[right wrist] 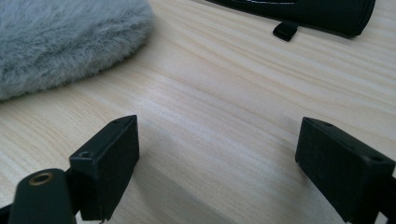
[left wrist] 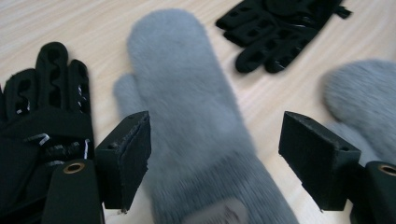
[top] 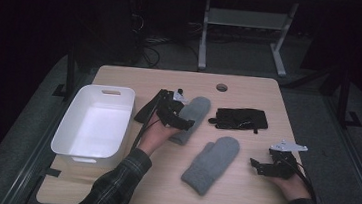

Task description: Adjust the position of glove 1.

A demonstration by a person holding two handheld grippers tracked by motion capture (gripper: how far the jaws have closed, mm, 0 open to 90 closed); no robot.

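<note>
Mitten [left wrist: 187, 116], grey and fleecy, lies flat on the wooden surface [top: 240, 198] near its centre, cuff toward the person and rounded tip toward 12 o'clock; in the left gripper view it runs up between the two jaws. Left tongs [top: 184, 113] hover over this mitten's cuff end with the jaws standing well apart, one on each side of the fleece, and whether the pads touch it cannot be told. A second grey mitten [top: 211, 164] lies at 4 o'clock from the first, close by but apart, its tip toward 1 o'clock. A black glove [top: 240, 119] rests at 3 o'clock from the first mitten, fingers pointing toward it; its perforated fingers show at the top of the left gripper view. Another black glove [left wrist: 42, 121] lies just beside the first mitten at the left edge of the left gripper view, partly behind the left jaw. Right tongs [top: 257, 167] are held low at the surface's 4 o'clock area, well apart from the second mitten, jaws spread wide over bare wood with nothing between them. A white bin [top: 121, 96] stands at the 9 o'clock side of the surface, just beside the left hand [top: 154, 134].
</note>
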